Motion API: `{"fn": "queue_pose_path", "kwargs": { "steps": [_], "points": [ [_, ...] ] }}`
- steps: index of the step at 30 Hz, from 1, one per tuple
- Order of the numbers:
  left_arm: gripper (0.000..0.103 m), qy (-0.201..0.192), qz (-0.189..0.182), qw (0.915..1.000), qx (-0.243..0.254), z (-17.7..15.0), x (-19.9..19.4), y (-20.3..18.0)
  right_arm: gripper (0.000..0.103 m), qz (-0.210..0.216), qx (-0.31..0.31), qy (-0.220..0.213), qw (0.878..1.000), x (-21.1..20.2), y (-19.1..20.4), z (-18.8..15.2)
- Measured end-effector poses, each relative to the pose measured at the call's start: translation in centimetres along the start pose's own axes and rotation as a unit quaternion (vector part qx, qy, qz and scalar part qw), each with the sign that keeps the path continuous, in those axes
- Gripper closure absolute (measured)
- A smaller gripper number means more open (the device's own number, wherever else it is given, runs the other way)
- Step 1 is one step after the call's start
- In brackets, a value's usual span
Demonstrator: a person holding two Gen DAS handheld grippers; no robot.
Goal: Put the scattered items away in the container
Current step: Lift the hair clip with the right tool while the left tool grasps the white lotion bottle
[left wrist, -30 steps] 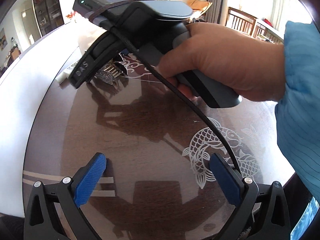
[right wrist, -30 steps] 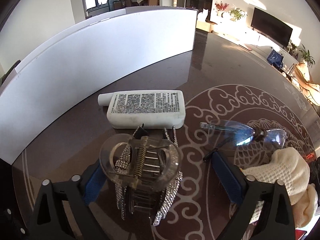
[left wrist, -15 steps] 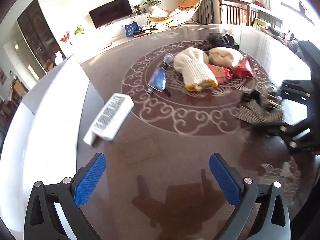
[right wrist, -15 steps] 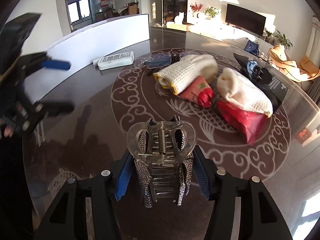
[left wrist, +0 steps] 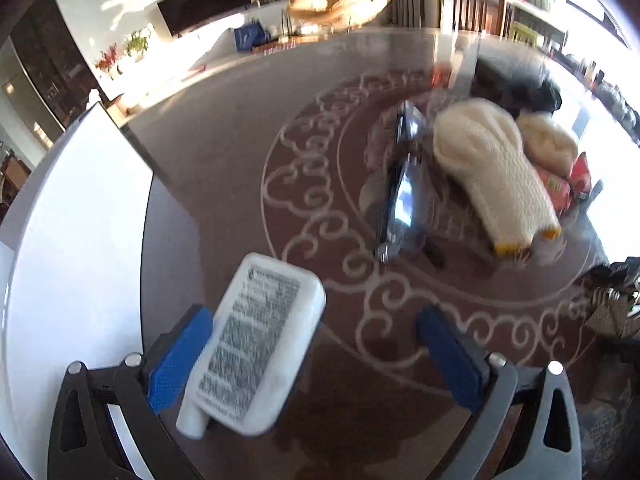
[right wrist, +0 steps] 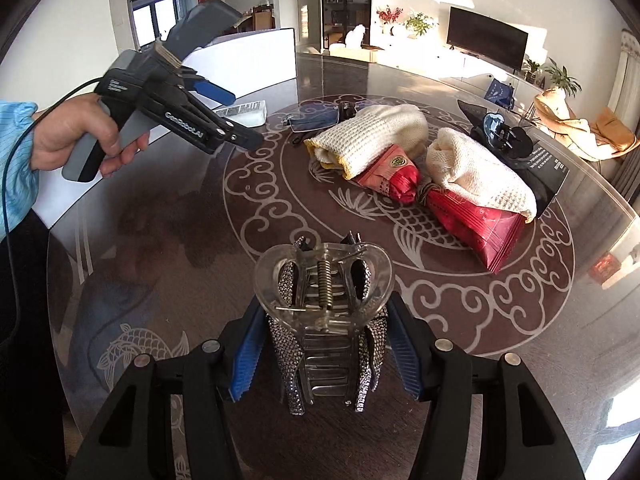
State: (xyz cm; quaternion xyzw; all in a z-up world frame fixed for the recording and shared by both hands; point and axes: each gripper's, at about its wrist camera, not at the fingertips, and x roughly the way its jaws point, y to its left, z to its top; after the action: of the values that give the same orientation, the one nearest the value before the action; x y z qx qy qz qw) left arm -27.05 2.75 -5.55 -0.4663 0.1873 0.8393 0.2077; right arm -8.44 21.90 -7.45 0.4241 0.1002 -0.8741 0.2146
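Left gripper [right wrist: 224, 110], marked "GeoRoboLAI" as far as legible, hangs released over the white bottle [left wrist: 256, 344] with tiny unreadable print, near the table's [right wrist: 160, 216] left edge beside the white container [left wrist: 80, 240]. Right gripper [right wrist: 326, 350] grasps the rhinestone hair claw [right wrist: 326, 312].

Bare tabletop [right wrist: 168, 220] lies open between the right claw [right wrist: 324, 344], with the hair clip [right wrist: 324, 292] between its pads, and the left claw [right wrist: 236, 118] raised at upper left. Across the middle a touching row blocks passage: glasses [right wrist: 316, 120], two gloves [right wrist: 376, 130], red packets [right wrist: 476, 222], black card [right wrist: 540, 168]. The white wall [left wrist: 76, 240] bounds the left edge, the bottle [left wrist: 256, 352] just beside it.
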Motion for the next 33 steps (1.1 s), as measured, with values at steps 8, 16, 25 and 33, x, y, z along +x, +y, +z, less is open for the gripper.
{"fn": "queue_pose_path", "kwargs": {
  "steps": [8,16,25,33],
  "points": [
    [0.012,-0.018,-0.048,0.9974,-0.051,-1.3,-0.3,0.6,0.044,0.009,0.008,-0.002,1.000,0.2,-0.2,0.1],
    [0.027,-0.004,-0.068,0.9953,-0.068,-5.4,-4.0,-6.9,0.044,0.000,0.002,0.000,1.000,0.3,0.2,0.2],
    [0.000,-0.020,0.018,0.9888,-0.147,-4.6,-2.0,-6.9,0.026,-0.016,0.029,0.004,0.999,0.5,-0.7,0.1],
    [0.052,-0.035,-0.016,0.9817,-0.187,-7.1,-5.3,-5.9,0.046,-0.004,0.034,-0.017,0.999,-0.5,-0.8,-0.2]
  ]
}}
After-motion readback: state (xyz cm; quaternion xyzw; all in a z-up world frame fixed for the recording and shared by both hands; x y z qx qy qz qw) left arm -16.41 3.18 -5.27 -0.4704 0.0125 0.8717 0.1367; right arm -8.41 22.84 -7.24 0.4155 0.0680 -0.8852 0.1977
